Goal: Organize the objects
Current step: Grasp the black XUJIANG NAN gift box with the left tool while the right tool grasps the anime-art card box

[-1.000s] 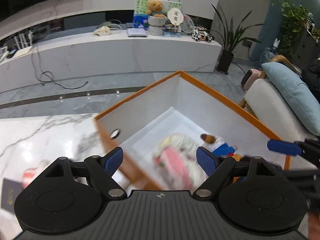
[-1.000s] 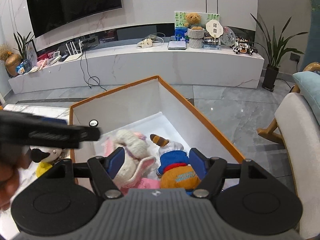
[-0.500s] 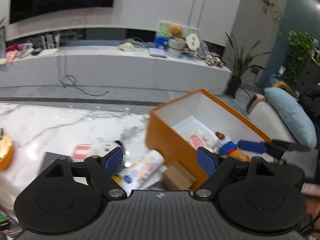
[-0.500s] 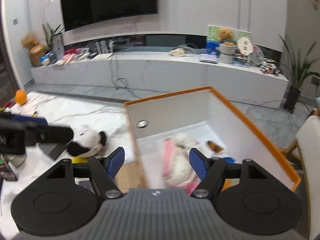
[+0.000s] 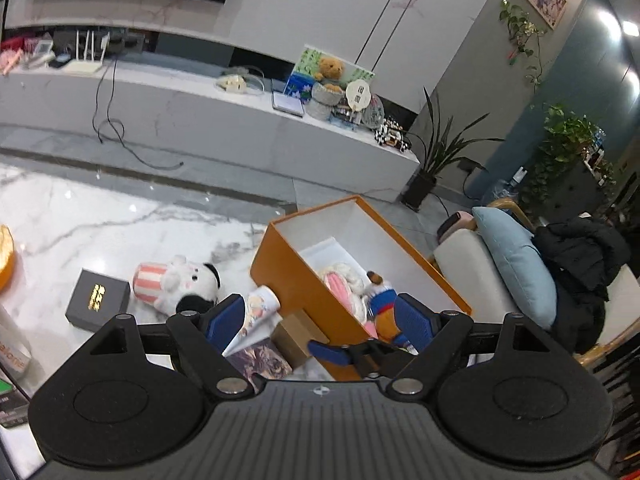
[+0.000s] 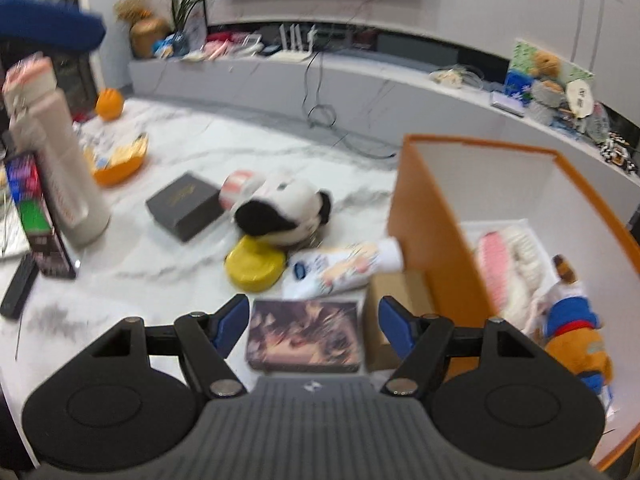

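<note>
An orange box [image 5: 280, 276] with white inside [image 6: 424, 216] stands on the marble table and holds a white-and-pink plush [image 6: 516, 264] and a blue-and-orange plush [image 6: 576, 340]. Beside it lie a black-and-white plush [image 6: 280, 212], a yellow disc [image 6: 254, 266], a white printed tube [image 6: 340, 266], a picture box [image 6: 306, 334] and a black box [image 6: 182, 206]. My left gripper [image 5: 320, 320] is open and empty, high above the table. My right gripper [image 6: 312, 322] is open and empty over the picture box; one of its fingers [image 5: 326, 352] shows in the left wrist view.
A tall white bottle [image 6: 60, 168], a dark carton [image 6: 36, 216] and a remote [image 6: 18, 286] stand at the table's left. An orange bowl [image 6: 120, 162] sits further back. A brown cardboard box [image 6: 390, 316] lies against the orange box. A chair with a blue cushion [image 5: 516, 264] is to the right.
Both grippers have pulled back and swung left from over the orange box, so the loose items on the table have come into view. The white-and-pink plush stays in the box.
</note>
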Available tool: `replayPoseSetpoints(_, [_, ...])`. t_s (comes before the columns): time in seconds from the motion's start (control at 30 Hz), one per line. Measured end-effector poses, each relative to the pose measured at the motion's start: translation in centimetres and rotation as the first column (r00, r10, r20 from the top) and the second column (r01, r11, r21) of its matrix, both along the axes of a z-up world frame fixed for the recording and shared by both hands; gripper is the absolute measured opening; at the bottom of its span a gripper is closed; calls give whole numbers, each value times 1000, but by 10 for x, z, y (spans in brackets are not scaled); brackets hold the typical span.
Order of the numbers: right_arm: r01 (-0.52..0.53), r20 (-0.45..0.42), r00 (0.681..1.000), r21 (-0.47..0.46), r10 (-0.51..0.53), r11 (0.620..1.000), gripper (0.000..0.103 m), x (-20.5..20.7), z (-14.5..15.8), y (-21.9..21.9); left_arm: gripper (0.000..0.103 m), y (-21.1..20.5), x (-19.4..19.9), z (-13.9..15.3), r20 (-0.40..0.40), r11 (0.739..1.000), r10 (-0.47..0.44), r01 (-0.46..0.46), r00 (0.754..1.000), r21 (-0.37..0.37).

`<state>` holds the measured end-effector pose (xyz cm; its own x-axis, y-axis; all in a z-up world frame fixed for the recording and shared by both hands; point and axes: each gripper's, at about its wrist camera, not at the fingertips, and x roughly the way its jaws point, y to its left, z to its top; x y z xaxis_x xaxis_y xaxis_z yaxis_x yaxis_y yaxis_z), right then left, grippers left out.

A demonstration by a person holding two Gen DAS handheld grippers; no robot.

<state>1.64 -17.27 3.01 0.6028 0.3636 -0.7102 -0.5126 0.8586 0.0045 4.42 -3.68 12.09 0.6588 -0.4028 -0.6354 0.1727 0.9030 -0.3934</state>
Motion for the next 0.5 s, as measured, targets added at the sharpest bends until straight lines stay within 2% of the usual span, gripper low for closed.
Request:
replayPoseSetpoints(0.1, [-13,-15,1000,-13,13,1000,73,0,-9,9,97,11,5,-4,-32,999,7,-8,999,-45])
replayPoseSetpoints(0.17, [-17,-20,1000,-17,17,1000,73,-1,-12,13,97,20,1,-6,-20,997,17,-18,1000,-70])
replayPoseSetpoints(0.27, [-25,-26,999,-23,24,999,73,-1,-17,17,97,30,4,-12,-33,997,37,-39,999,-67])
replayPoseSetpoints(0.37, [-19,-27,999,-27,18,999,73,1,-20,20,97,43,3,-16,-30,994,41,-43,999,-96])
replayPoseSetpoints(0.5, [-4,-30,1000,-38,3,999,74,7,-26,22,97,58,11,-29,-83,993,21,-30,996,-116])
